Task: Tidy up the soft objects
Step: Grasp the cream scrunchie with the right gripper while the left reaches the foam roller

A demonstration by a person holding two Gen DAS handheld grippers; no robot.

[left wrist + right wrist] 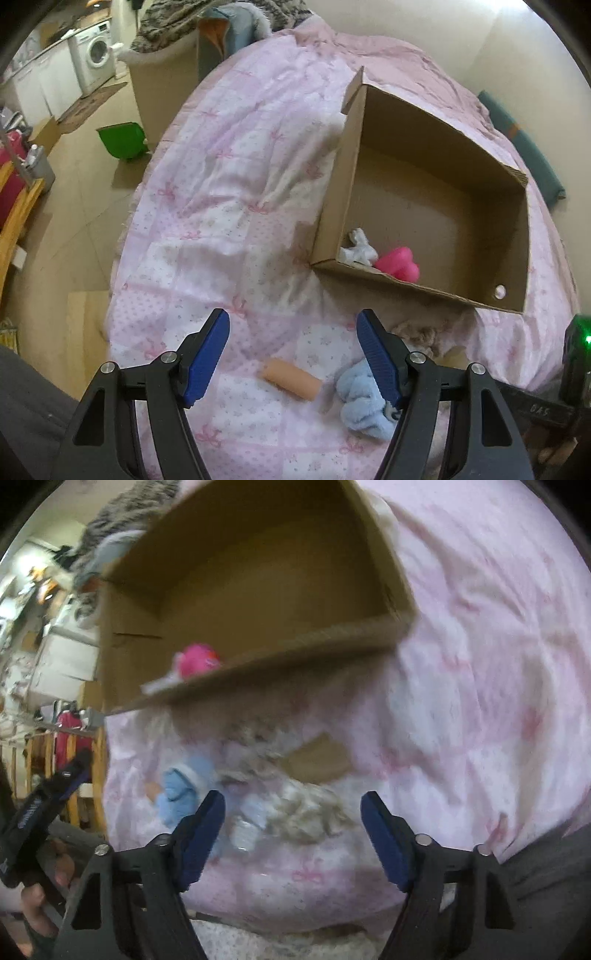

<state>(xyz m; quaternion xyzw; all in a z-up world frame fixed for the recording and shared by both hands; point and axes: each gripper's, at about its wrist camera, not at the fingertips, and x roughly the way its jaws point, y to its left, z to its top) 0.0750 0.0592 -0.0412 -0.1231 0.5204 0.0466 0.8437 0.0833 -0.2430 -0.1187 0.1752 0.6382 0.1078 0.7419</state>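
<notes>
- Nearest the left wrist lens, the left gripper (293,354) hangs with its blue-padded jaws spread wide and nothing between them, poised over the small peach-coloured foam cylinder (291,378) lying on its side on the pink patchwork quilt (221,206).
- Just beside that roll, partly under the gripper's right finger, sits the pale blue fluffy cloth bundle (364,400); a beige woolly tuft (417,334) lies near it, by the box's front wall.
- The right gripper (293,832) is likewise gaping and empty, above a blurred heap of beige and blue soft things (295,812).
- The open brown cardboard box (436,173) rests on the quilt beyond, already holding a white soft toy (358,249) and a bright pink squishy object (399,264) in its near corner.
- Judgement: the roll looks the likeliest next pick. Lower squarely, close across its short width, and squeeze gently so the foam does not squirt out.
- Clear the box's front wall before letting go.
</notes>
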